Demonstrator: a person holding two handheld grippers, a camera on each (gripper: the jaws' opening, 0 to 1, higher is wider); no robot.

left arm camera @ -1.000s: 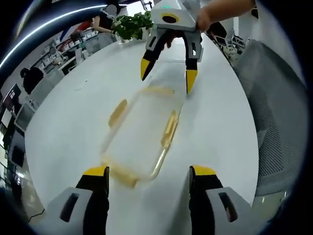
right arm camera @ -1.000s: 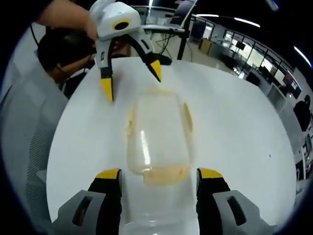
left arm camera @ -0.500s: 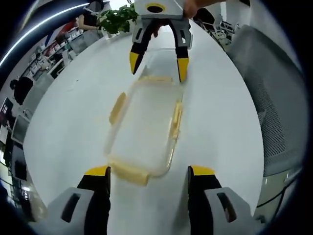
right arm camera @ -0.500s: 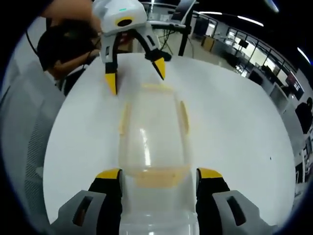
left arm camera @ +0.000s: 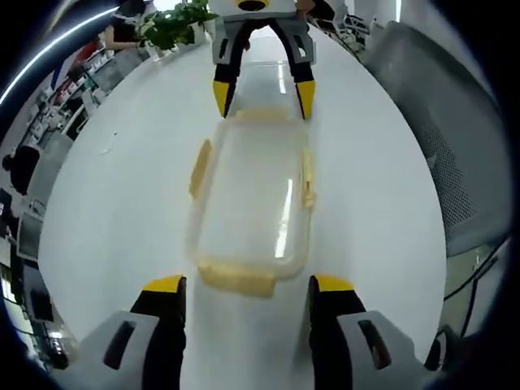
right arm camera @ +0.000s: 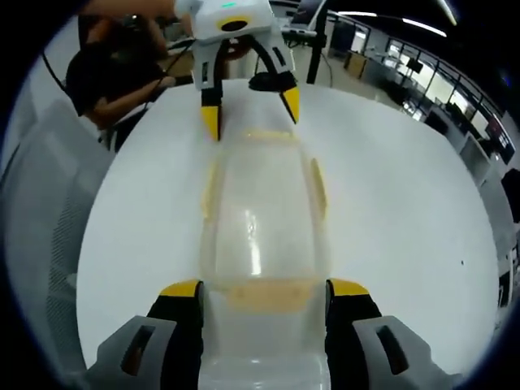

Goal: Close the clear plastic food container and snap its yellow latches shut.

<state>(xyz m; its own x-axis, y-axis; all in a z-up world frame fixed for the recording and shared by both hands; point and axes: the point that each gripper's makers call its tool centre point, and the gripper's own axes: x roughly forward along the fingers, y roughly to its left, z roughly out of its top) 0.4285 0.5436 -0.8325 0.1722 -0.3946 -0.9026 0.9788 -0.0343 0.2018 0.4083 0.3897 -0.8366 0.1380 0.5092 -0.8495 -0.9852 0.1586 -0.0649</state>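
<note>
Both hand-held grippers, L [left arm camera: 240, 286] & R [right arm camera: 263, 286], jaws apart.

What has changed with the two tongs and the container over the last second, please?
Both tongs have closed in on the ends of the container: the right tongs now straddle its far end latch, and the left tongs have squared up to the near latch. Nothing was gripped. Container, table and side latches unchanged.

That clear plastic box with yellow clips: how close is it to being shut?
The clear plastic food container lies on the white table with its lid seemingly on. Both open grippers, left and right, frame its ends. The yellow end latch still looks unsnapped; so pressing latches remains.
</note>
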